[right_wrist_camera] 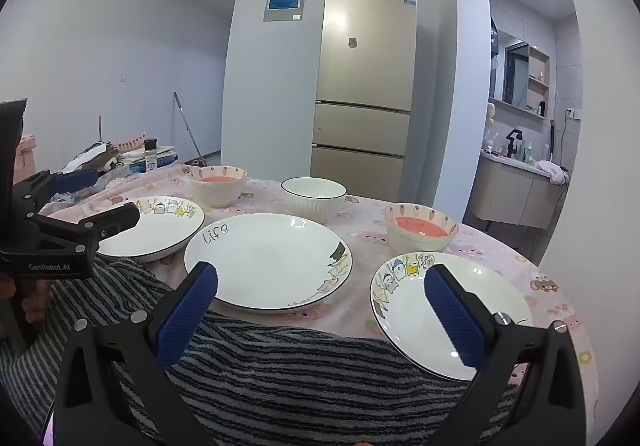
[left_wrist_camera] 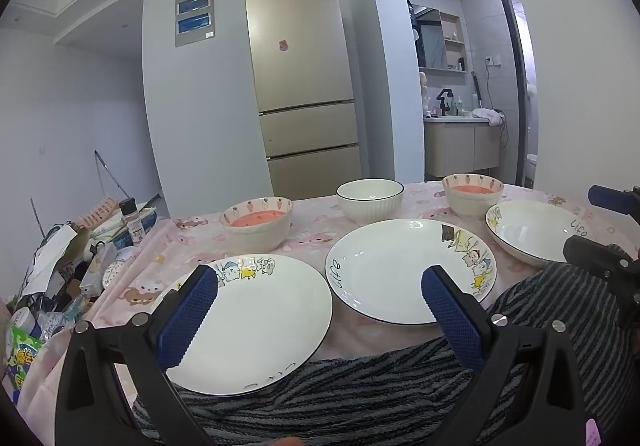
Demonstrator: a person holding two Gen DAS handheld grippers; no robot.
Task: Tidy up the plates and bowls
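Six pieces of crockery are sitting on the surface [right_wrist_camera: 520, 246] I am looking across: three plates in the near row, three bowls behind them.

- Left plate [left_wrist_camera: 260, 322], middle plate [left_wrist_camera: 400, 270], right plate [right_wrist_camera: 440, 310]: white, dark-rimmed, cartoon-printed, lying flat and apart from one another.
- Left carrot bowl [left_wrist_camera: 258, 222] and right carrot bowl [right_wrist_camera: 420, 230]: pink inside; whether that is glaze or contents, I cannot tell.
- White ribbed bowl [right_wrist_camera: 314, 196]: standing between them, looking empty.
- Left gripper [left_wrist_camera: 320, 286] and right gripper [right_wrist_camera: 320, 286]: fingers spread wide, grasping nothing, hovering short of the plates.

I am judging all six as glazed ceramic: stiff, fairly heavy, slick and breakable. I am favouring a pinch across the rim, set down gently when stacking.
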